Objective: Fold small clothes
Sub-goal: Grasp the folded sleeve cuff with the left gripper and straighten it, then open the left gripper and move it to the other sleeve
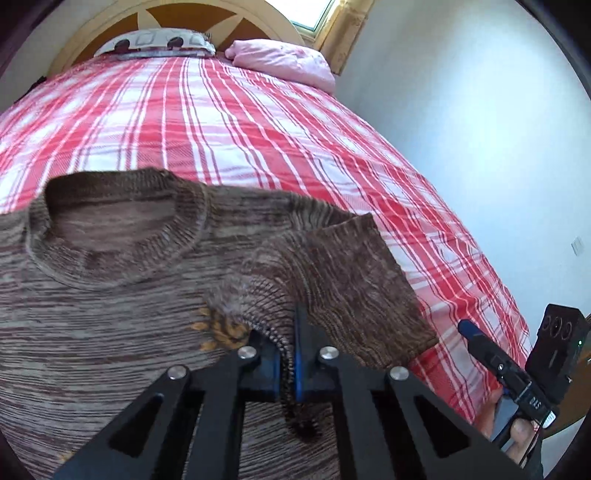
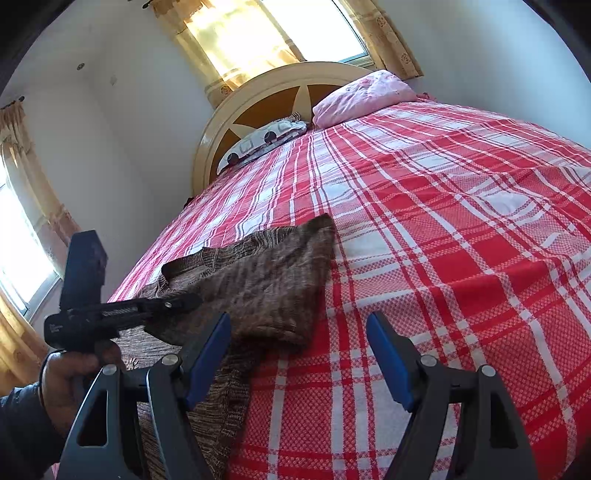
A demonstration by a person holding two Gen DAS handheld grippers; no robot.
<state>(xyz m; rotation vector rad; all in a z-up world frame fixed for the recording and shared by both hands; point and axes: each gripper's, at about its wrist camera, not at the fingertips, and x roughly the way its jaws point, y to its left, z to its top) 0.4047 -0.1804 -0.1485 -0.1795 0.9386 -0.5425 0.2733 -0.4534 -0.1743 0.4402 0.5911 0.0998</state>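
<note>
Sweater (image 1: 110, 295) cuff between left tool (image 1: 288, 365) pads.

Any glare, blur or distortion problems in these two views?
Left wrist view: strong fisheye bending of the bed; the sweater is sharp, with slight blur at the cuff in the left tongs. Right wrist view: the windows are blown out, and the right tongs are sharp.
</note>
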